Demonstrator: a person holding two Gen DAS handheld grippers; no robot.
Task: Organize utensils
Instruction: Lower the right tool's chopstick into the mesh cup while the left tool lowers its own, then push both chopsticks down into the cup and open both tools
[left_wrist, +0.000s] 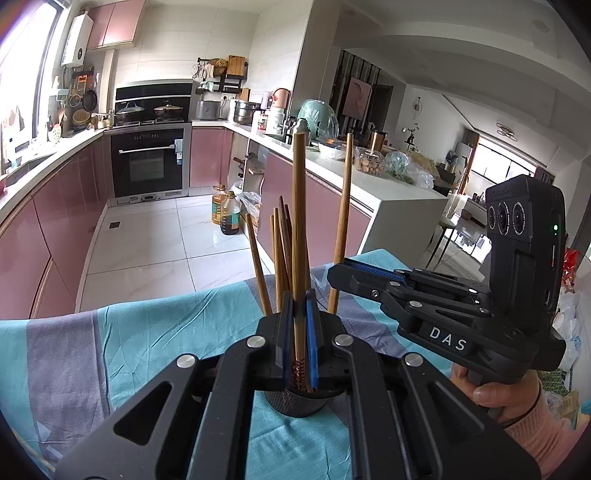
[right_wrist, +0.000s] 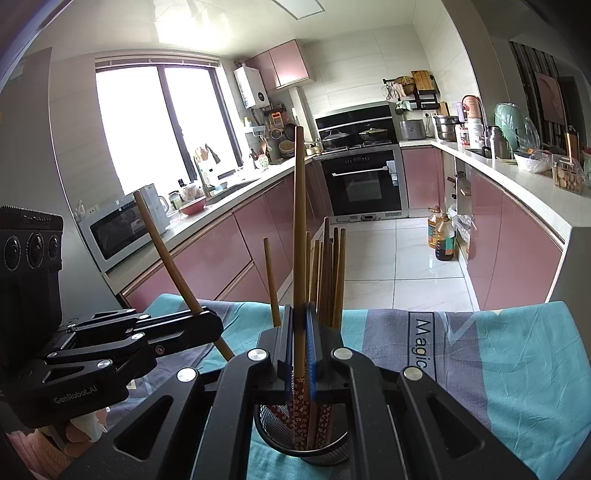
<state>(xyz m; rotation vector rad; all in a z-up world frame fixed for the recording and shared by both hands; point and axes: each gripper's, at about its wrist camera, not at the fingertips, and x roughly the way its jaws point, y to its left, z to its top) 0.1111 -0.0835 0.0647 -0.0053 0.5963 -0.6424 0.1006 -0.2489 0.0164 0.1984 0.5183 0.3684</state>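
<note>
Nearest the lens, the left gripper (left_wrist: 299, 301) is seen clamped narrow on one upright wooden chopstick (left_wrist: 298, 203), whose patterned lower end sits at the mouth of the black mesh holder (left_wrist: 295, 402). The right gripper (right_wrist: 300, 314) is likewise closed tight on a second chopstick (right_wrist: 298, 206), and its lower end appears to reach down inside the same holder. Several other chopsticks (right_wrist: 334, 273) are stood in the holder already, fanned and leaning on its rim. The holder is set on the counter, which is covered by a blue and grey cloth (right_wrist: 517, 350).

The step in hand is judged to be dropping both held sticks into the holder. Each stick is best kept near vertical and lowered until its end is well below the rim before the jaws are eased apart. One should be let go before the other, so the grippers, close together, are not knocked. Sideways pressure on the rim is to be avoided, since the mesh holder looks light and could tip on the soft cloth.
</note>
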